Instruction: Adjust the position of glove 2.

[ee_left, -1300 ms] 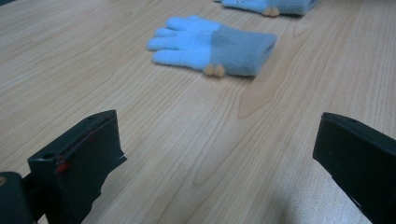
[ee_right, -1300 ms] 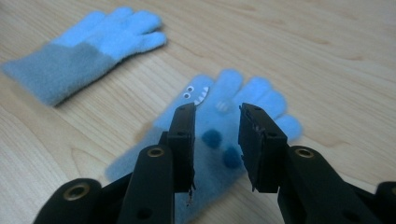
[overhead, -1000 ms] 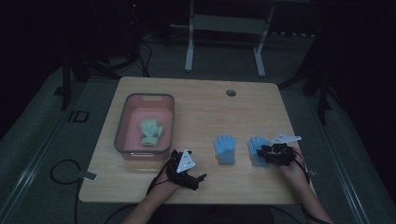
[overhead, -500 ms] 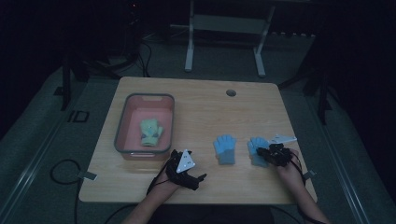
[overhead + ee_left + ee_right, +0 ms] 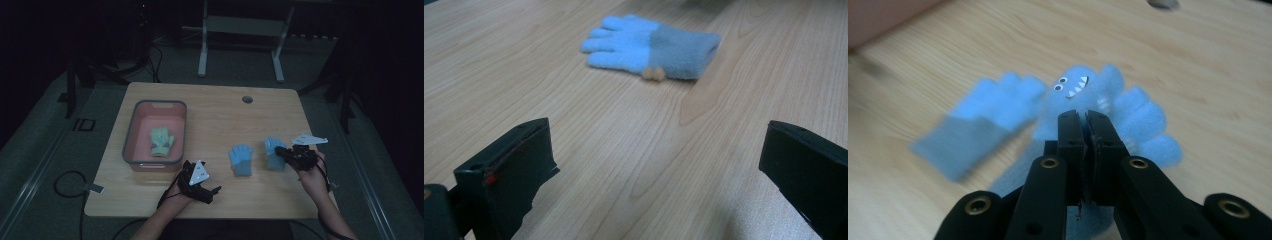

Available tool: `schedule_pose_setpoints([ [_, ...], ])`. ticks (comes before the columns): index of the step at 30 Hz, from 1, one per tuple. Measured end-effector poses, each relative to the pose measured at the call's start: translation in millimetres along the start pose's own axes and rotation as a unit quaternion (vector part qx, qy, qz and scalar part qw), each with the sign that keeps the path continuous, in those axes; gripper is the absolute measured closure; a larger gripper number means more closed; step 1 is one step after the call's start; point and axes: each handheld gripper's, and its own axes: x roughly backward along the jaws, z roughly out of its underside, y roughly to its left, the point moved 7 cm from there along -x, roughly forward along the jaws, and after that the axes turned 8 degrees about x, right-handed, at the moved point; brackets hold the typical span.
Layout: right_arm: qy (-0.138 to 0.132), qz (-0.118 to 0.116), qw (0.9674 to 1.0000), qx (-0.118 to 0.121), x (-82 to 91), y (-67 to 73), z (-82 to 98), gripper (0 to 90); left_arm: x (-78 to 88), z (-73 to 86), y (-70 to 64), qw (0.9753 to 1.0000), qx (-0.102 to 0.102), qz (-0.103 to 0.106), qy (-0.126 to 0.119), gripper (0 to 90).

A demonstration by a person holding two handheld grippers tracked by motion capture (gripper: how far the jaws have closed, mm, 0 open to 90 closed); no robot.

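Blue glove [image 5: 1083, 95] pinched between the closed right claw [image 5: 1086, 116].

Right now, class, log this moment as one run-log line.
right gripper: shut on blue glove, lifting | left gripper: open, idle | second glove: flat on table | bin: holds green glove

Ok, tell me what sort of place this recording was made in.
Probably a lab or studio set up for recording demonstrations, not a home. A bare wooden table stands on grey carpet in a dark room, a metal equipment stand sits behind it, and cables trail across the floor.
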Motion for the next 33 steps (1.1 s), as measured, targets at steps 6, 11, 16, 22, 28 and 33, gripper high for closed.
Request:
schedule_pose_setpoints([
  [6, -0.017, -0.017, 0.9996, 0.014, -2.3, 20.3, -25.5, 86.0, 0.6, 0.0, 0.0, 1.0000, -0.001, -0.001, -0.002, 0.9],
  [11, -0.023, -0.033, 0.9988, 0.028, -12.9, 37.8, -37.7, 86.0, 0.5, -0.1, 0.3, 1.0000, -0.002, -0.003, -0.002, 0.9],
  [16, -0.022, -0.055, 0.9977, 0.031, -26.2, 53.2, -45.1, 86.0, 0.4, 0.0, 0.1, 1.0000, -0.004, -0.004, -0.002, 0.9],
  [22, -0.005, -0.077, 0.9962, 0.040, -46.4, 70.0, -42.8, 85.9, -0.2, 0.7, 0.5, 1.0000, -0.003, -0.007, 0.004, 0.9],
  [28, 0.033, -0.091, 0.9946, 0.038, -69.5, 74.1, -25.7, 85.6, -0.3, 0.9, 0.3, 0.9999, -0.006, -0.008, 0.004, 0.9],
  [33, 0.068, -0.100, 0.9920, 0.037, -85.9, 73.4, -9.0, 84.1, -0.6, 1.1, 0.9, 0.9999, -0.006, -0.009, 0.008, 1.0],
])
